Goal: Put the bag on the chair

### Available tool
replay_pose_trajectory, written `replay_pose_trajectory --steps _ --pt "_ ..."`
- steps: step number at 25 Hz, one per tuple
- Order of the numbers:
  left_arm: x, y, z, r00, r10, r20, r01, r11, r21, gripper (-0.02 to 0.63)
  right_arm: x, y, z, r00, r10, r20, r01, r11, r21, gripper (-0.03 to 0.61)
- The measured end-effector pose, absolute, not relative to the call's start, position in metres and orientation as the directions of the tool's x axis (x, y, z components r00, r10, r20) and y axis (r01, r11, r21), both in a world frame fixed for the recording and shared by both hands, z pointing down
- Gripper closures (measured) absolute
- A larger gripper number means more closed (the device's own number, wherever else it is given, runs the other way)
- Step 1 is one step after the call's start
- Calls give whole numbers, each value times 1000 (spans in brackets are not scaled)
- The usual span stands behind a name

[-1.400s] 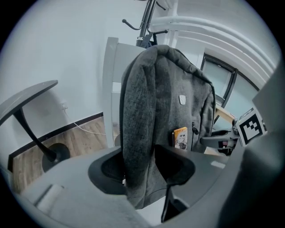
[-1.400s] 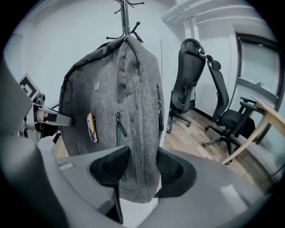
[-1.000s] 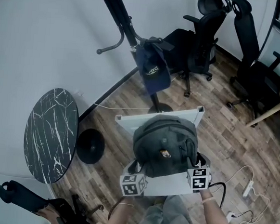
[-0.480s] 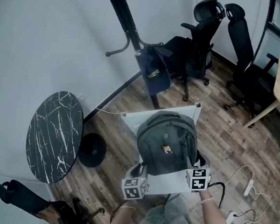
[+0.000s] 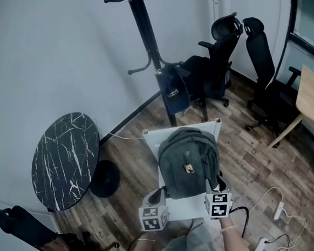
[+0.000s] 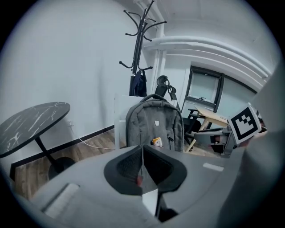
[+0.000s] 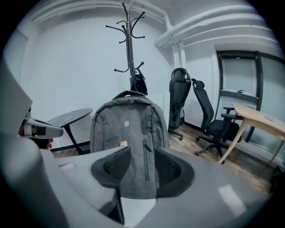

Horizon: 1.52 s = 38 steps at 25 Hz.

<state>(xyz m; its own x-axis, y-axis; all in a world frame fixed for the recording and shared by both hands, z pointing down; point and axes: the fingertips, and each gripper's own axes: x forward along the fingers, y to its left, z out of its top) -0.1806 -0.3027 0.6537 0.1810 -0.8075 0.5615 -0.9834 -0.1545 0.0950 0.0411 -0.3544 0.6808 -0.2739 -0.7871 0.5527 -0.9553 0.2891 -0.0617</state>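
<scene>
A grey backpack (image 5: 189, 162) stands upright on a white chair (image 5: 185, 210), leaning against its backrest. It also fills the middle of the left gripper view (image 6: 153, 122) and the right gripper view (image 7: 129, 129). My left gripper (image 5: 159, 195) sits just off the bag's lower left corner; its jaws (image 6: 142, 167) are closing and have met, with nothing between them. My right gripper (image 5: 215, 185) is at the bag's lower right corner. Its jaws (image 7: 143, 167) are closing but still stand apart and empty, the bag lying a little beyond them.
A black coat rack (image 5: 148, 35) with a dark blue bag (image 5: 173, 88) stands behind the chair. A round marble table (image 5: 65, 161) is to the left. Black office chairs (image 5: 218, 73) and a wooden table (image 5: 313, 102) are at the right, with cables and a power strip (image 5: 277, 210) on the floor.
Both grippers have drawn slightly back from the backpack's lower corners. The left jaws have closed. The backpack stays put on the chair while the head view has pulled back.
</scene>
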Motion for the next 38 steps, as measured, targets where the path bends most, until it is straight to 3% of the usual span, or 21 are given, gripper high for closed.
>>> replay_pose_trajectory --steps 5,16,38 --pt "-177 -285 631 226 -816 532 -974 -189 123 603 32 -333 653 -250 -816 521 -963 268 -43 430" --pt "-166 -252 569 358 -816 454 -934 -324 154 604 18 -283 606 -182 -869 461 -974 225 39 573" --pt "-119 -180 471 394 -864 313 -917 -394 66 603 30 -197 499 -310 -906 290 -940 338 51 577"
